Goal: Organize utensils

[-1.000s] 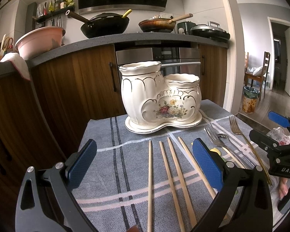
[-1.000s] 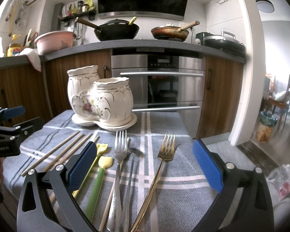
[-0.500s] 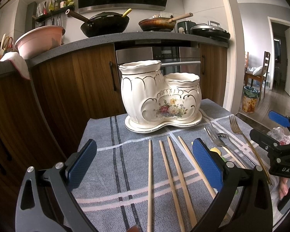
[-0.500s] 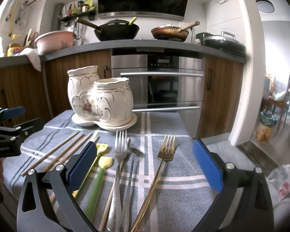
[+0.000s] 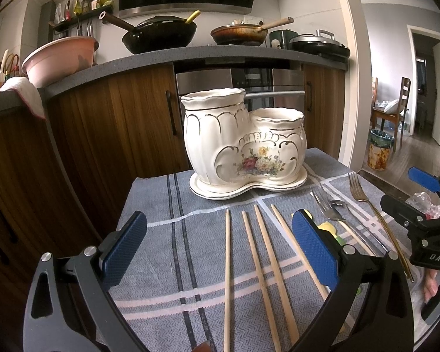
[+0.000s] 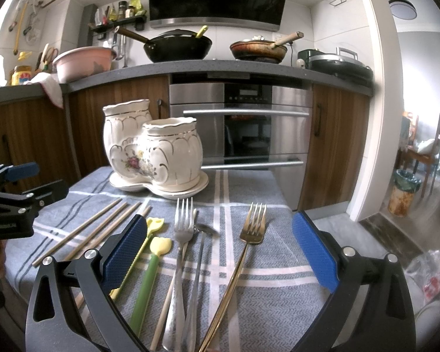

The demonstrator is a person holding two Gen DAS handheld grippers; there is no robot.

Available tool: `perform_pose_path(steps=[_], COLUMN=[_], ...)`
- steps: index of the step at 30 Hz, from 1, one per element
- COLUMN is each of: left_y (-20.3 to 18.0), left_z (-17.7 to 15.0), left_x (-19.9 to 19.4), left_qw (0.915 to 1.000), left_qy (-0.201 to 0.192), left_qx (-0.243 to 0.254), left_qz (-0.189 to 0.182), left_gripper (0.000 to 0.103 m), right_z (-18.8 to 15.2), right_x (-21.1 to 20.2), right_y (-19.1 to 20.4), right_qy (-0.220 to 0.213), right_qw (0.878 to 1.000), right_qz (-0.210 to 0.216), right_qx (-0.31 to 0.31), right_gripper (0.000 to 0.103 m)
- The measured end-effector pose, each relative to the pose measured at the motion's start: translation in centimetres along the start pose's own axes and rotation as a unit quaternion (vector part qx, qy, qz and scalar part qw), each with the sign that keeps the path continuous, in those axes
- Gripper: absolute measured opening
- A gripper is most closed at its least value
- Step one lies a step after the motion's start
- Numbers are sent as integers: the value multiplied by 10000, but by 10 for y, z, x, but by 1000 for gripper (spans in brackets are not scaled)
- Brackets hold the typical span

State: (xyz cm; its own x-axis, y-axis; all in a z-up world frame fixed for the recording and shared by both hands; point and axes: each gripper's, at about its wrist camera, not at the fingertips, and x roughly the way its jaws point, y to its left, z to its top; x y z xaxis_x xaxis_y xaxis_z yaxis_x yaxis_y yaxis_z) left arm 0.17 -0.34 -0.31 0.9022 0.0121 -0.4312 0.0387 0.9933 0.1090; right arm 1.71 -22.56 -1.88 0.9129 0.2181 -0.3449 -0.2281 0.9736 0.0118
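A cream two-pot ceramic utensil holder (image 5: 243, 146) with a flower print stands at the back of a grey striped cloth (image 5: 167, 252); it also shows in the right wrist view (image 6: 154, 152). Several wooden chopsticks (image 5: 261, 267) lie side by side under my open, empty left gripper (image 5: 220, 249). My open, empty right gripper (image 6: 220, 249) hovers over a gold fork (image 6: 243, 249), a silver fork (image 6: 180, 249), a thin silver spoon (image 6: 201, 252) and green and yellow small utensils (image 6: 149, 264). The chopsticks (image 6: 96, 231) lie to its left.
Wooden kitchen cabinets and a steel oven (image 6: 240, 126) stand behind the table. The counter above holds a pink bowl (image 6: 82, 61), a black wok (image 6: 176, 47) and a pan (image 6: 258, 50). The table's right edge drops to the floor, where a plastic bag (image 6: 434, 275) lies.
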Motion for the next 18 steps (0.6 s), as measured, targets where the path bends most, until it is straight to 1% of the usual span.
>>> perform_pose_path(steps=[8, 10, 12, 14, 15, 18], left_y=[0, 1, 4, 7, 9, 11], left_z=[-1, -2, -1, 1, 2, 4], left_x=[1, 1, 1, 2, 2, 5], left_qw=[10000, 10000, 9998, 9990, 9982, 9952], left_qy=[29, 58, 164, 347, 464, 810], left_qx=[2, 36, 59, 60, 73, 264], left_qz=[-21, -44, -94, -263, -361, -474], left_gripper=[98, 98, 98, 98, 98, 98], right_z=[-1, -9, -10, -7, -6, 3], right_x=[1, 7, 9, 12, 9, 9], right_y=[0, -2, -4, -9, -7, -15], right_qy=[37, 77, 128, 295, 332, 563], right_qw=[10000, 10000, 9998, 9992, 9990, 9975], right_qz=[18, 30, 60, 135, 117, -9], right_qx=[15, 52, 115, 247, 276, 429], right_gripper=[98, 98, 98, 98, 98, 98])
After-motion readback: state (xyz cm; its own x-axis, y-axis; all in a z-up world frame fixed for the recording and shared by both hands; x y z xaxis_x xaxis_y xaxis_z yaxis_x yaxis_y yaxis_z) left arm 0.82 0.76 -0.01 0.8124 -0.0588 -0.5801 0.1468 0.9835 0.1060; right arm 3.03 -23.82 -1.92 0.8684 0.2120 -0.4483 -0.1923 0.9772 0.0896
